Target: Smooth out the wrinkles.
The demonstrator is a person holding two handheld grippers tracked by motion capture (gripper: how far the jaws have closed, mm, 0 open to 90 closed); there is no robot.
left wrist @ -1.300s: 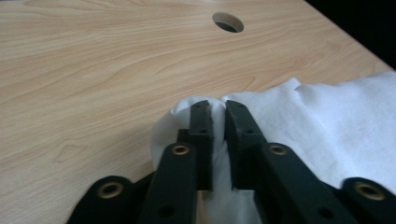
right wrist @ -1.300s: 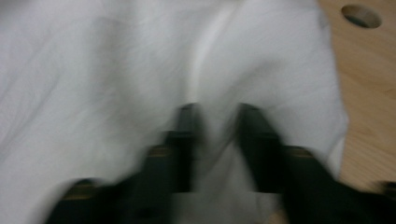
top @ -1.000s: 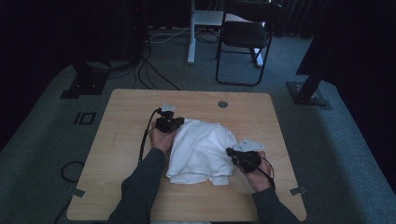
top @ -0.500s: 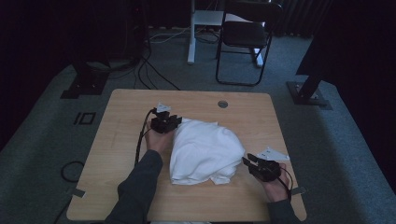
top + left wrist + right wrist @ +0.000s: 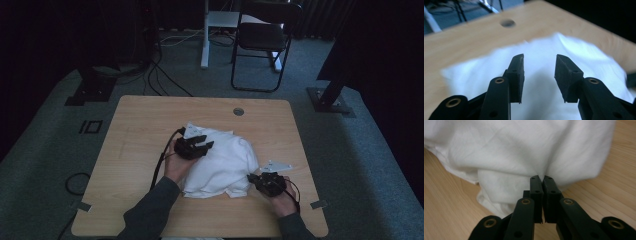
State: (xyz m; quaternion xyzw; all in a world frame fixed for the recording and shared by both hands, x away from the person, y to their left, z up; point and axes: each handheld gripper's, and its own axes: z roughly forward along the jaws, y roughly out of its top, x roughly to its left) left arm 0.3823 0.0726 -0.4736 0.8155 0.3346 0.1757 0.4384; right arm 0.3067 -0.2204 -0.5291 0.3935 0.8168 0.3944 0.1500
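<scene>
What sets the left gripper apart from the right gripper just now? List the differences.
1. The left gripper has its jaws apart, having just been opening, with nothing between them; the right gripper has its jaws closed.
2. The left gripper hovers over the white cloth; the right gripper pinches that cloth's edge low by the table.

Both are black and hand-held.

floor: grey carpet (image 5: 45, 150) | chair (image 5: 262, 40) behind wooden table (image 5: 140, 130) | dim
</scene>
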